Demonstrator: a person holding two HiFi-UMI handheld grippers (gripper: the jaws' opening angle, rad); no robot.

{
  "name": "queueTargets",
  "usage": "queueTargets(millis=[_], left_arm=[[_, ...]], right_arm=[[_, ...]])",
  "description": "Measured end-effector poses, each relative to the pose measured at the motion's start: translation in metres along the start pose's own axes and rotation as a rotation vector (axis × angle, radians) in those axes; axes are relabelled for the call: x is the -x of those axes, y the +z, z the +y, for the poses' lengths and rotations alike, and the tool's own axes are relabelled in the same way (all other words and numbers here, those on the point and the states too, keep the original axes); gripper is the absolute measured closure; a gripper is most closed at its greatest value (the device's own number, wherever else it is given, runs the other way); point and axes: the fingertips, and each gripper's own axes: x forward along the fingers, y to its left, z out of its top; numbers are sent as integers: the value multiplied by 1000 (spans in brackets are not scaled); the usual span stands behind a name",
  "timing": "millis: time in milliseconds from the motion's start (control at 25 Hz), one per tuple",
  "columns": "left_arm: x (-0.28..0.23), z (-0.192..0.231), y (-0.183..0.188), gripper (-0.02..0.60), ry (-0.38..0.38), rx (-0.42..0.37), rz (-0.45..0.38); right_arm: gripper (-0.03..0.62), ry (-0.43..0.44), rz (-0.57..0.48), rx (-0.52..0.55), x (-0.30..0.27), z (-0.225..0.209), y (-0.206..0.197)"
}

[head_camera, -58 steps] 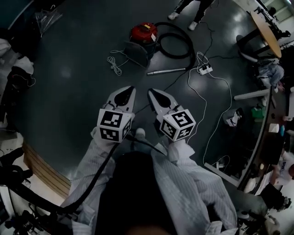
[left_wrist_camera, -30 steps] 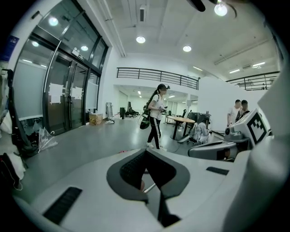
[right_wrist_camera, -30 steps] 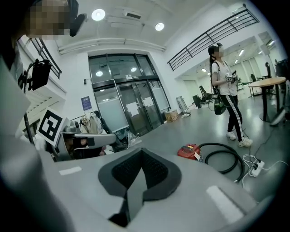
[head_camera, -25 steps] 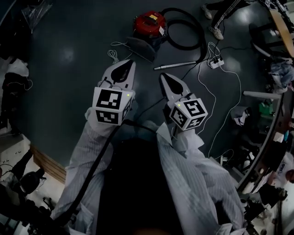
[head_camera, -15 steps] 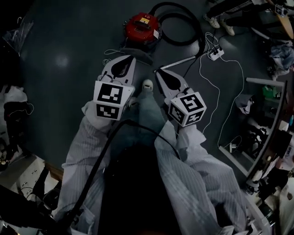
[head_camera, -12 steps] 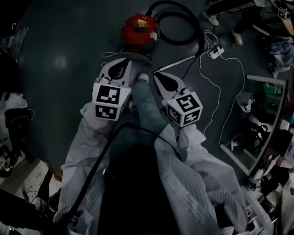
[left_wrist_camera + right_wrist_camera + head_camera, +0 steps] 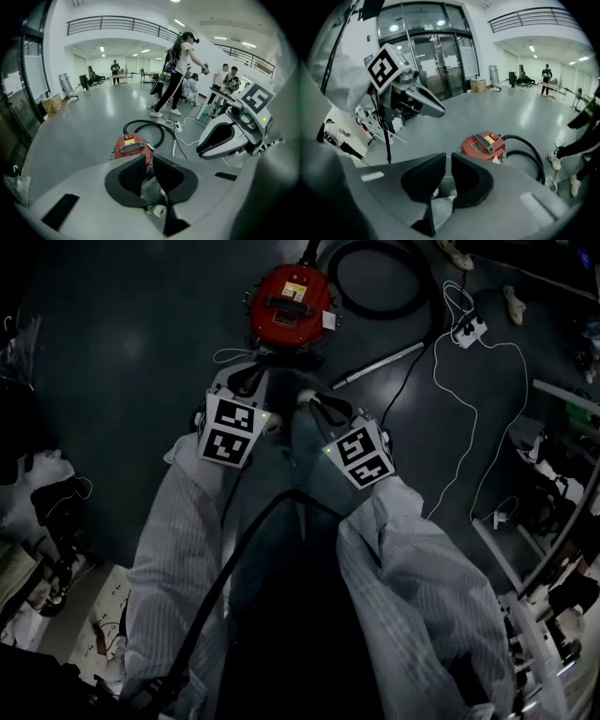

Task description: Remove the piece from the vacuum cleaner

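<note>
The red canister vacuum cleaner [image 7: 289, 310] stands on the grey floor just ahead of both grippers, with its black hose [image 7: 375, 296] looped to its right. It also shows past the jaws in the left gripper view [image 7: 132, 146] and the right gripper view [image 7: 483, 144]. My left gripper [image 7: 246, 381] points at the vacuum's near side, a short way off. My right gripper [image 7: 319, 404] hovers beside it, slightly further back. On both grippers the jaws are opening, with a narrow gap and nothing between them.
A metal wand tube [image 7: 380, 362] lies right of the vacuum, near a white power strip [image 7: 469, 329] with a long white cable. Desks and clutter line the right edge. People stand further off in the hall [image 7: 176, 70]. My shoe [image 7: 302, 397] shows between the grippers.
I have walked up to the vacuum cleaner, so it now lies directly in front of the grippers. Both grippers dropped lower and closer to it.
</note>
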Motion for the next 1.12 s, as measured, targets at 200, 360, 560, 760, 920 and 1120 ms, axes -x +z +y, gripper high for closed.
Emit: queueTargets(millis=[200,360,560,760,920,1120], left_arm=[[-103,20,-38,471,-126,-152,73],[-186,39,-65,460,-94,-277,56],[-248,49,-90,459,-31,-407,48],[-265,53,-118,459,-74,-418,92],[-268,58,-119,459,-95,-325,77],[-267,62,-116,460,-92,-232,54]], right_arm=[[564,13,129,96,-97,-35,-50],[509,17,289,163,-165,-60,-113],[467,31,346,253,-214,-76,-160],[462,46,369,258,-245,-74,-175],[464,59,416,327,-260,-67,-190],[533,74,430,346,-260,-63,-195]])
